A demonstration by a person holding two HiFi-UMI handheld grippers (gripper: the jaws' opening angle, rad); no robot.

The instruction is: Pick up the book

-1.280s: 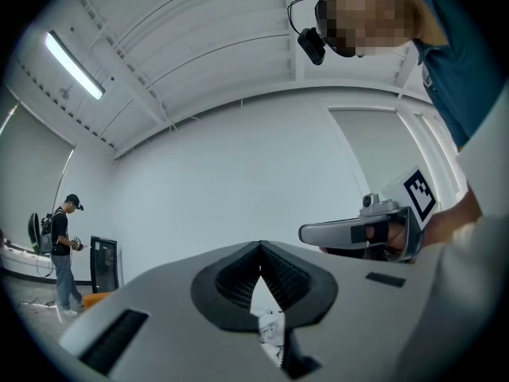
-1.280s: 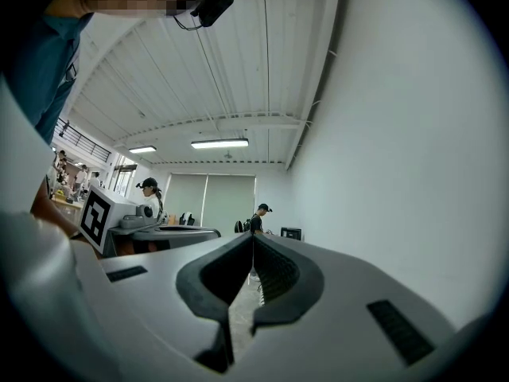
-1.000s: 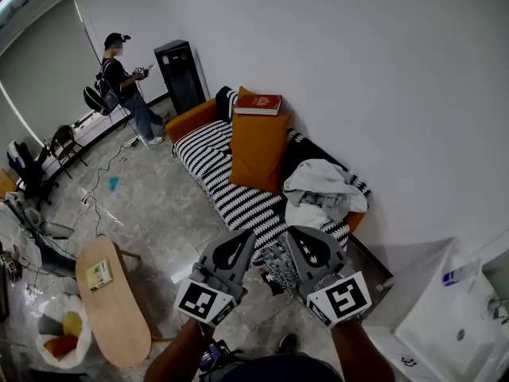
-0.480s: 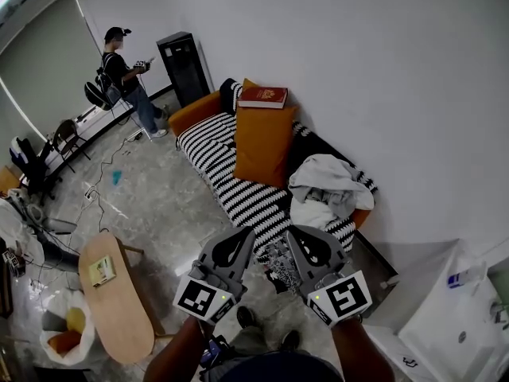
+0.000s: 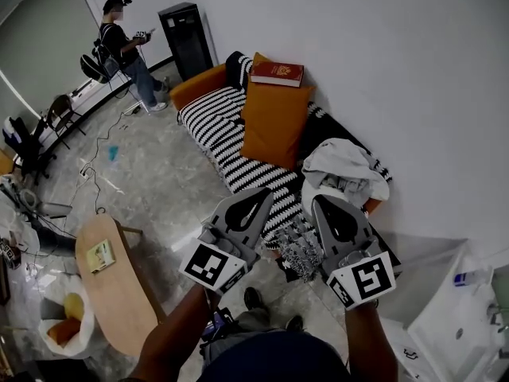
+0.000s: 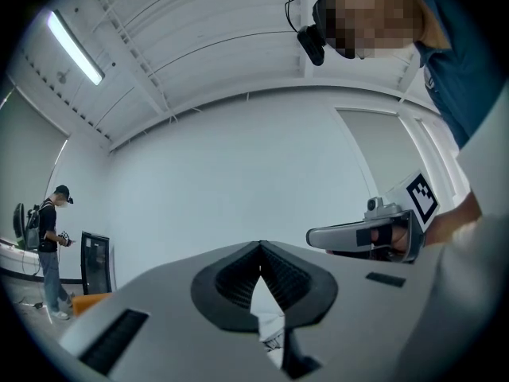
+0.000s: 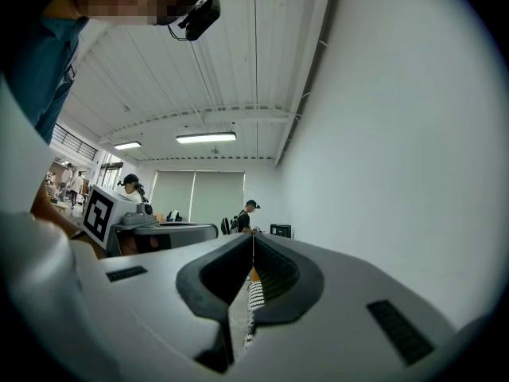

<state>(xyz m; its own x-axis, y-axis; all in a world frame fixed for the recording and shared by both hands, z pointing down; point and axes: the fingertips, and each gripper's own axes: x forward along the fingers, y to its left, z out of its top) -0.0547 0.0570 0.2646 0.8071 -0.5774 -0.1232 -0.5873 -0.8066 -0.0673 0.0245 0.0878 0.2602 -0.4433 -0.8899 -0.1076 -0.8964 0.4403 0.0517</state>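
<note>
A red book (image 5: 277,73) lies flat on top of an upright orange cushion (image 5: 274,126), which leans on the back of a black-and-white striped sofa (image 5: 231,146) by the white wall. Both grippers are held side by side in front of me, well short of the sofa's near end and far from the book. My left gripper (image 5: 268,190) is shut with nothing in it, its tips meeting in the left gripper view (image 6: 260,244). My right gripper (image 5: 319,200) is also shut and empty (image 7: 253,238).
A pile of white clothes (image 5: 343,169) lies on the sofa's near end. An oval wooden table (image 5: 115,297) stands at the lower left. A person (image 5: 121,50) and a black cabinet (image 5: 188,38) are at the far end. A white unit (image 5: 457,325) stands at the lower right.
I have stepped closer to the sofa, and both grippers have moved forward with me, still shut. The book and cushion sit a little further right in the head view.
</note>
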